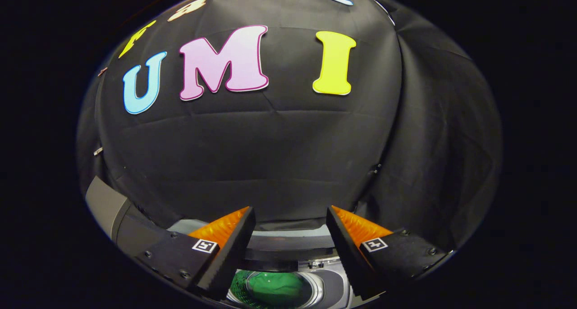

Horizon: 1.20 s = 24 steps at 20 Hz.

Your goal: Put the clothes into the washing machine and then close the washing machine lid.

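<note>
The gripper point(290, 214) is raised and points toward the black cloth wall point(279, 156) of the booth, with its two fingers point(234, 241) spread wide apart and nothing caught between them. The gap between the fingertips is bare, showing only the cloth behind. Below the fingers and between their lower parts sits the washing machine point(329, 284), seen from above, with its round opening point(275, 288) facing up. Inside the drum lies a green piece of clothing point(272, 287), bunched into a soft heap and already resting within the tub; a bit of the perforated drum wall shows at its left side. The pale ring of the opening curves around the right side of the clothing. Just beyond the opening, toward the wall, a dark band runs across the machine, which looks like the lid point(288, 254) standing open or folded back, though its exact position is hard to make out. A grey surface point(311, 232) lies behind it at the foot of the cloth. To the left of the left finger, a grey slanted panel point(106, 205) rises against the wall. Neither finger touches the machine or the clothing.
</note>
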Motion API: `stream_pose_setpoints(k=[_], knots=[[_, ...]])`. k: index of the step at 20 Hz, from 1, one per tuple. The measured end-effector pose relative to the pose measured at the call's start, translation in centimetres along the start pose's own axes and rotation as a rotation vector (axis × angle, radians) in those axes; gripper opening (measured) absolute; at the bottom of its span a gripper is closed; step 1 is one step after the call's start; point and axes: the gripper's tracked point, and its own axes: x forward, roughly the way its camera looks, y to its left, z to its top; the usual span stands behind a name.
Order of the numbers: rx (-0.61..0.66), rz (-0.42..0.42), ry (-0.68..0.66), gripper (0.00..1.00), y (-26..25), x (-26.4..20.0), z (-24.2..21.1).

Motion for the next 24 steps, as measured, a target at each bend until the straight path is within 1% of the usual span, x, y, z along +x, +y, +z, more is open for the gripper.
stream_pose_setpoints(k=[3, 5, 8, 10, 13, 14, 16, 20, 24], knots=[[-0.016, 0.017, 0.003, 1.0, 0.1, -2.0, -1.5], [-0.029, 0.02, 0.012, 1.0, 0.1, -2.1, -2.0], [-0.045, 0.027, 0.034, 1.0, 0.4, -4.7, -4.2], [-0.062, 0.046, 0.051, 0.99, 1.1, -5.8, -5.4], [-0.102, 0.072, 0.112, 0.98, 2.1, -7.1, -9.1], [-0.103, 0.08, 0.142, 0.98, 2.4, -7.7, -10.6], [-0.08, 0.093, 0.156, 0.99, 3.0, -8.8, -12.0], [-0.086, 0.092, 0.154, 0.99, 3.4, -9.7, -12.8], [-0.067, 0.081, 0.139, 0.99, 2.9, -9.3, -11.5]])
